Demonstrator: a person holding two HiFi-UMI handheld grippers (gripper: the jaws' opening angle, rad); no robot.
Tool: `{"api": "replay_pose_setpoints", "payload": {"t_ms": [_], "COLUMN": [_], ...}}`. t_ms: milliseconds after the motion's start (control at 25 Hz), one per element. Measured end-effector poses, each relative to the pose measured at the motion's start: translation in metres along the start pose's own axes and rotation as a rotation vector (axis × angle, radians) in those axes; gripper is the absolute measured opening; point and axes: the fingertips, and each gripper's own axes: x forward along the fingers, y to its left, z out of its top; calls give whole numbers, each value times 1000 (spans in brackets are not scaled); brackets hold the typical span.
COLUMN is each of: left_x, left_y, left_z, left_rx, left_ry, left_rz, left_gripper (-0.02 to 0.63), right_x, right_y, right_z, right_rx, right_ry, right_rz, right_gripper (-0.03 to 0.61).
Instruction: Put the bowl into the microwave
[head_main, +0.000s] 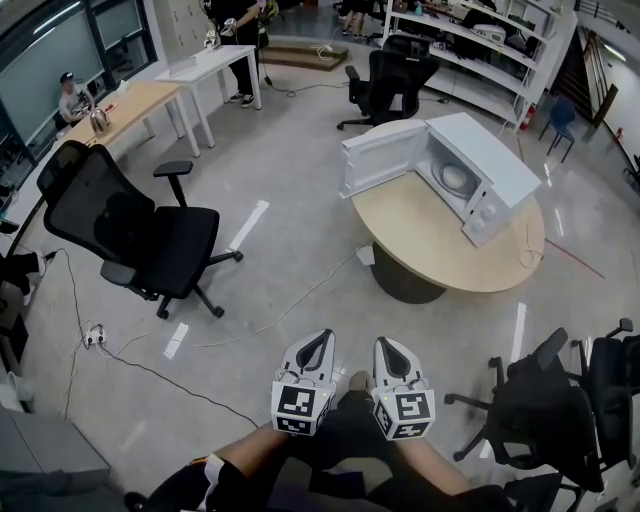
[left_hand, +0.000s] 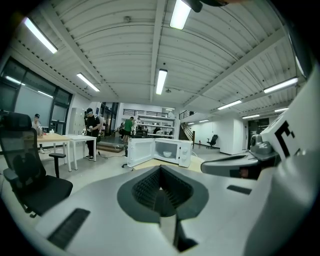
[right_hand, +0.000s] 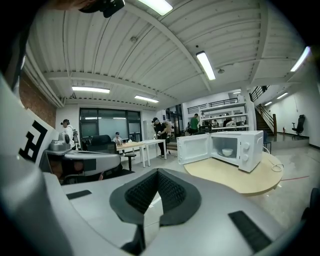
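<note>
Head view: white bowl (head_main: 455, 178) sits inside the microwave (head_main: 495, 160); its door (head_main: 385, 160) hangs open
Left gripper (head_main: 320, 342): jaws pressed together; holds nothing
Right gripper (head_main: 387, 348): jaws together too; empty; both well apart from the round table (head_main: 420, 235)
Done: bowl looks put in
Left to do: maybe only shutting the door
</note>
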Motion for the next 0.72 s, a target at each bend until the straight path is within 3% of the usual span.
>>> {"api": "replay_pose_setpoints", "payload": {"t_ms": [720], "left_x": [-3], "left_y": [2], "left_z": [1], "left_rx": [-3], "left_ry": [-3], "left_rz": [17], "left_gripper": [46], "right_x": [2], "right_y": [1], "right_z": [-2], "right_rx": [-7], "right_ry": [9], "right_rz": [18], "right_gripper": [14]}}
